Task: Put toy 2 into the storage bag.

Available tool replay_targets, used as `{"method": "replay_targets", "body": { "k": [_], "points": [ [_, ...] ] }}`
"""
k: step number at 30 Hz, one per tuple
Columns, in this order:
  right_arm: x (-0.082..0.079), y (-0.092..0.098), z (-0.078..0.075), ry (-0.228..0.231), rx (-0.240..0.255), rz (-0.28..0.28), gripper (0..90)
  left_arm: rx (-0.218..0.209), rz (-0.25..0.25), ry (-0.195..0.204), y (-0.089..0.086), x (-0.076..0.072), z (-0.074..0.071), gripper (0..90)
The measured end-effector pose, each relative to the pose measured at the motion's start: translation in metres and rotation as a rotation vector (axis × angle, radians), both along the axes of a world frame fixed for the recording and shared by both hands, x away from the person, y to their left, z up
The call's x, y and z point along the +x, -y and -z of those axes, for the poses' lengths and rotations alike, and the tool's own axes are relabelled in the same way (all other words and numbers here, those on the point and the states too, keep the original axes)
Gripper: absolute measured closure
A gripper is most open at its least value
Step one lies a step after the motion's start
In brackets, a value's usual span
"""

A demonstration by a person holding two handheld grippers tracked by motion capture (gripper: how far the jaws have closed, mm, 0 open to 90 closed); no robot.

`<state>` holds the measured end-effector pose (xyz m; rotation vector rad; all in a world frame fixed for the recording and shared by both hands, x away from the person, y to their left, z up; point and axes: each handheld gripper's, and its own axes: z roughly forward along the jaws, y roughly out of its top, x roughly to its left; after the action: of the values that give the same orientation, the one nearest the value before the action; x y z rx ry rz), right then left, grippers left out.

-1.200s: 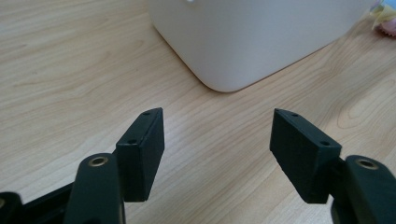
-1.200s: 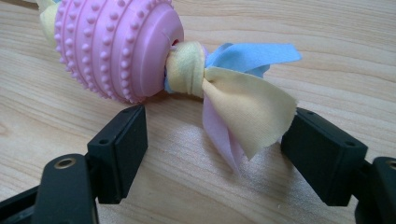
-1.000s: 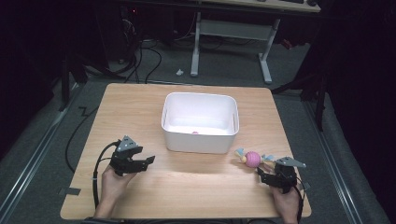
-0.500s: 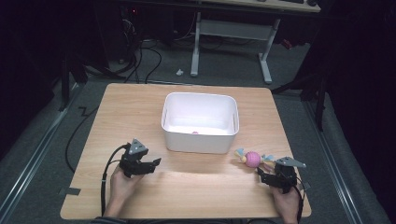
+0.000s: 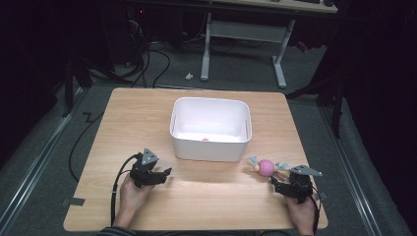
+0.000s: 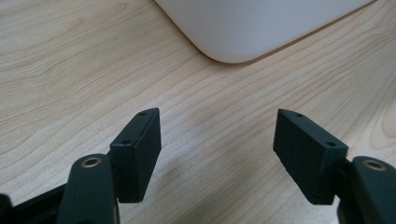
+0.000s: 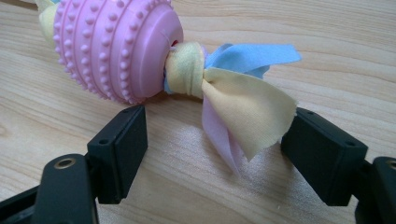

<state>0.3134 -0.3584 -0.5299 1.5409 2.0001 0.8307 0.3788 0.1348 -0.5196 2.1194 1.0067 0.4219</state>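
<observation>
A pink studded ball toy (image 5: 266, 167) (image 7: 114, 46) with knotted yellow, blue and pink cloth tails (image 7: 238, 98) lies on the wooden table (image 5: 206, 196), right of a white bin (image 5: 210, 147). My right gripper (image 5: 281, 183) (image 7: 212, 149) stands open just behind the toy, its jaws either side of the near cloth tails without touching them. My left gripper (image 5: 164, 173) (image 6: 217, 144) is open over bare wood, pointing at the bin's near corner (image 6: 243, 32). A small pink thing (image 5: 205, 139) lies inside the bin.
The bin sits mid-table. Table edges run close behind both hands. A desk frame (image 5: 241, 44) and cables (image 5: 147, 59) stand on the floor beyond the far edge. A black cable (image 5: 115, 187) trails from the left gripper.
My left gripper has moved right and a little toward the bin, still open. The right gripper and the toy have stayed put.
</observation>
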Motion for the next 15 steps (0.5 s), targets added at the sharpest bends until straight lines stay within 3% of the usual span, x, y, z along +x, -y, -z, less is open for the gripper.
{"method": "replay_targets", "body": {
  "k": [7,12,15],
  "points": [
    [0.0014,-0.0008,0.0002,-0.001,-0.002,-0.007,21.9,0.020,0.001,-0.005,0.0031,0.0043,0.0058,32.4],
    [0.0019,-0.0018,0.0002,-0.004,-0.003,-0.068,19.9,0.019,-0.004,0.001,0.0043,0.0042,0.0075,32.7],
    [0.0021,-0.0016,0.0002,-0.004,-0.003,-0.074,19.9,0.021,0.000,0.002,0.0044,0.0044,0.0092,32.7]
  ]
}}
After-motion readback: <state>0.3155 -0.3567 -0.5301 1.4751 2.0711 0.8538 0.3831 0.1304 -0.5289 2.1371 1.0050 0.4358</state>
